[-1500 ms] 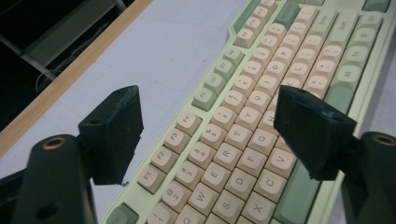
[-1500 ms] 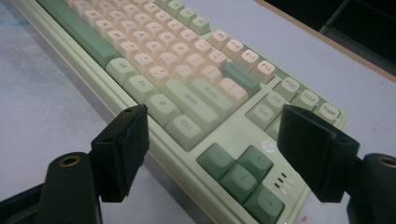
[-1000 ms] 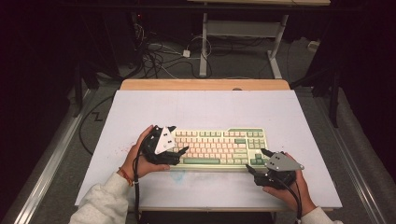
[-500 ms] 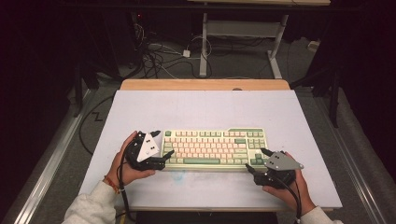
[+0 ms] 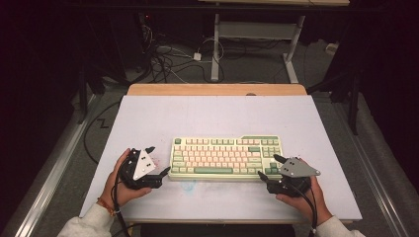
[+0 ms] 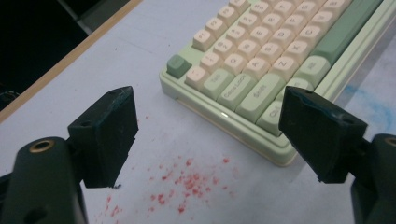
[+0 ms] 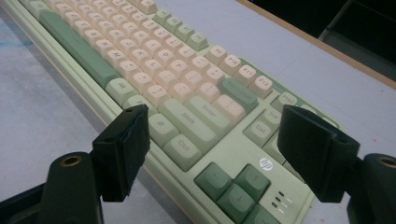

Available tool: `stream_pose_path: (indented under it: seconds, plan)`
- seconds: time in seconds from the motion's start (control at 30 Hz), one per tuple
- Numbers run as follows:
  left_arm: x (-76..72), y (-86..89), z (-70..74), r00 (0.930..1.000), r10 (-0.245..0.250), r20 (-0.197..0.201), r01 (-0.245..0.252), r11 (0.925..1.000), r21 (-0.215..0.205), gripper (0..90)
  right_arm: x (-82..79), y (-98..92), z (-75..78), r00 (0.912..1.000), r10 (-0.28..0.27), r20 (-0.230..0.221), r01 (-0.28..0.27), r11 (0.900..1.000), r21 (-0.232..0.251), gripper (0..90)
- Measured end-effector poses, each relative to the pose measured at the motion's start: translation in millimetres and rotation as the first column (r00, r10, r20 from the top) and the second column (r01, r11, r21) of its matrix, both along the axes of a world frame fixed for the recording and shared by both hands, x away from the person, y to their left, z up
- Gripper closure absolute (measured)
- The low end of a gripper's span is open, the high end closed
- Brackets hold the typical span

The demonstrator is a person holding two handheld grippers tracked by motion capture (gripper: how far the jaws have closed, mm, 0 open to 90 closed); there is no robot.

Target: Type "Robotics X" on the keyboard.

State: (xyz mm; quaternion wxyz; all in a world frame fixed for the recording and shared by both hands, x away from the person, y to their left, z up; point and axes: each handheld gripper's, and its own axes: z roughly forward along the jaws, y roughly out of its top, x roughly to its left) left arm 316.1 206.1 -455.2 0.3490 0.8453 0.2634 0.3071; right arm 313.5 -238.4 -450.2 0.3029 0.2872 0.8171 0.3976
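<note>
Keyboard (image 5: 226,158) lay flat on table (image 5: 212,113) | left gripper (image 5: 157,165) jaws spread, beside its left end | right gripper (image 5: 267,168) jaws spread over right corner

Pale lilac counter (image 5: 212,116) with a bare wooden strip (image 5: 217,89) along its far edge. Red speckles (image 6: 184,182) and a blue smear (image 5: 188,185) staining the surface. Tangled cables (image 5: 170,59) and white desk legs (image 5: 216,49) on the floor beyond.

Keyboard (image 5: 226,158) between 2 open claws
</note>
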Motion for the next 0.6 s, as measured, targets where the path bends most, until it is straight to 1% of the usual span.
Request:
stream_pose_path:
  seconds: [0.17,0.23,0.3,0.4,0.43,0.5,0.53,0.6]
  plan:
    - [-4.6,5.3,-3.5,0.9998,0.012,-0.014,-0.012,0.9998,-0.016,18.5,4.3,2.9,3.7,1.0000,0.007,-0.004,-0.007,1.000,0.017,28.9]
    - [-7.1,6.3,-6.0,0.9997,0.016,-0.016,-0.016,0.9999,-0.002,18.5,6.1,4.9,5.6,0.9999,0.015,-0.002,-0.015,1.000,0.021,30.5]
    - [-8.6,7.7,-8.4,0.9993,0.016,-0.035,-0.016,0.9999,-0.005,18.5,7.5,7.2,7.7,0.9997,0.023,-0.001,-0.023,0.999,0.028,32.9]
    - [-10.6,9.2,-13.0,0.9988,0.020,-0.045,-0.020,0.9997,0.015,18.5,10.1,10.8,10.5,0.9993,0.037,-0.006,-0.037,0.999,0.034,36.1]
    - [-11.0,9.6,-14.7,0.9985,0.024,-0.048,-0.022,0.9994,0.028,18.5,11.2,12.0,11.3,0.9992,0.040,-0.008,-0.040,0.998,0.039,38.2]
    - [-11.4,10.4,-17.6,0.9976,0.025,-0.065,-0.023,0.9993,0.029,18.5,14.2,14.4,13.1,0.9988,0.047,-0.010,-0.046,0.998,0.044,39.3]
    - [-11.8,10.1,-18.7,0.9975,0.026,-0.065,-0.024,0.9991,0.035,18.5,16.0,15.8,14.2,0.9987,0.049,-0.015,-0.048,0.998,0.044,43.1]
    - [-12.4,9.6,-19.5,0.9969,0.027,-0.073,-0.025,0.9993,0.027,18.5,19.5,18.1,16.4,0.9981,0.060,-0.016,-0.059,0.997,0.050,47.6]
